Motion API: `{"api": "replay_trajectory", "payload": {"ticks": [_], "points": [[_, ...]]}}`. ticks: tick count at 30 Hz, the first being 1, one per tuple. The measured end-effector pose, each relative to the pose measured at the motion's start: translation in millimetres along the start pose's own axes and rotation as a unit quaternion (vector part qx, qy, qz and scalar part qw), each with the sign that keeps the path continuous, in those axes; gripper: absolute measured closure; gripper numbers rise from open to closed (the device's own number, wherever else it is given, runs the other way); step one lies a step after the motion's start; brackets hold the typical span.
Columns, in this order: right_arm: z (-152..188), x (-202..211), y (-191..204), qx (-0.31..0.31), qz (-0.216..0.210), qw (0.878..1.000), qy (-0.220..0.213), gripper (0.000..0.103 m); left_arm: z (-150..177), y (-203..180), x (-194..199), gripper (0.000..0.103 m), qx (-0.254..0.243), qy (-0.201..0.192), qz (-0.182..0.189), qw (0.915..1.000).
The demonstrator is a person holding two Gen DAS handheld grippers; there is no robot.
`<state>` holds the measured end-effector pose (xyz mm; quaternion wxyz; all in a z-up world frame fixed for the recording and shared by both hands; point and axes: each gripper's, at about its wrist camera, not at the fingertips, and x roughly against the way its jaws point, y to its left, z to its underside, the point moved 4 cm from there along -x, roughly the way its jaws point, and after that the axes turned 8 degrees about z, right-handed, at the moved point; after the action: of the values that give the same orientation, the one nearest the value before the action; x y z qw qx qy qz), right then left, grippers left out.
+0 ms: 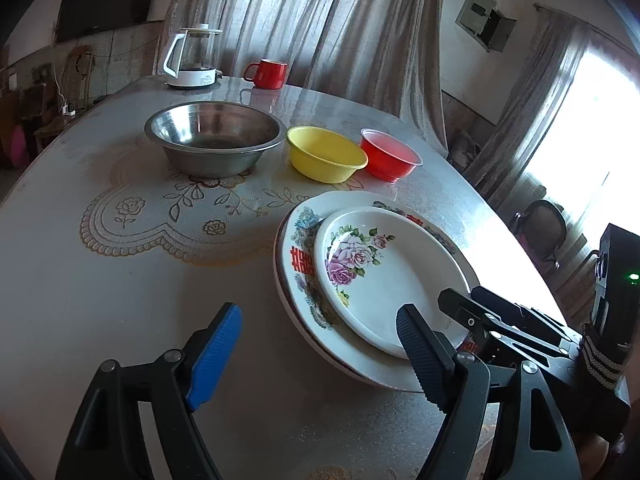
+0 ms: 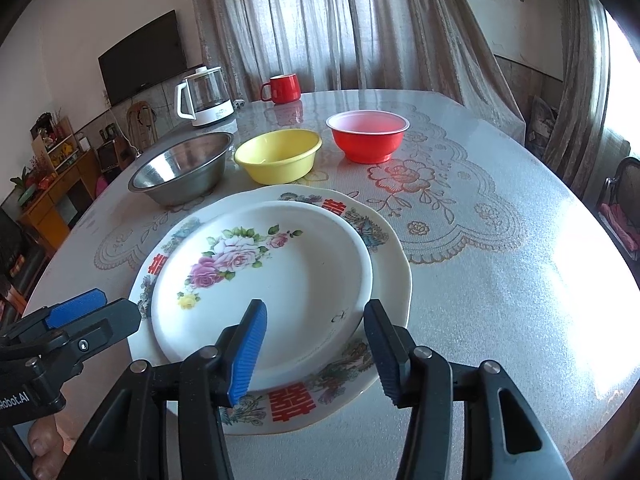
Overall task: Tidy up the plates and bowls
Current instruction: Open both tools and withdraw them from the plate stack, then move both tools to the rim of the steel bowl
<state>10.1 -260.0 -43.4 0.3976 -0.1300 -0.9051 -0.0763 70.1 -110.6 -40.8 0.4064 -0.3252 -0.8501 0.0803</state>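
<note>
Your left gripper & right gripper gaped, empty; rose plate looked stiff, slick, breakable: take by rim.

Red 囍 signs on large plate rim; "Robot.AI" on left gripper

You see a white plate with pink and purple roses on a larger white plate bearing red characters and a floral rim. Far behind stand a silver steel bowl, a yellow bowl, a red bowl, and a red mug.
</note>
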Motion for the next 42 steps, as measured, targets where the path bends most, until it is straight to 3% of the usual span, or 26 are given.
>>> {"api": "replay_trajectory", "payload": {"ticks": [19,28,36,42], "points": [[-17,5,14,-0.004,-0.023,1.0,-0.003,0.052,3,58,13,0.017,0.066,-0.003,-0.035,0.9972],[-35,2,44,-0.004,-0.093,0.996,0.01,0.052,6,114,28,0.012,0.137,-0.007,-0.063,0.9885],[-46,-7,79,0.005,-0.155,0.987,0.036,0.051,3,140,43,0.0,0.16,-0.034,-0.071,0.9839],[-52,-18,99,0.007,-0.188,0.98,0.056,0.051,-2,150,47,0.0,0.143,-0.044,-0.098,0.9838]]}}
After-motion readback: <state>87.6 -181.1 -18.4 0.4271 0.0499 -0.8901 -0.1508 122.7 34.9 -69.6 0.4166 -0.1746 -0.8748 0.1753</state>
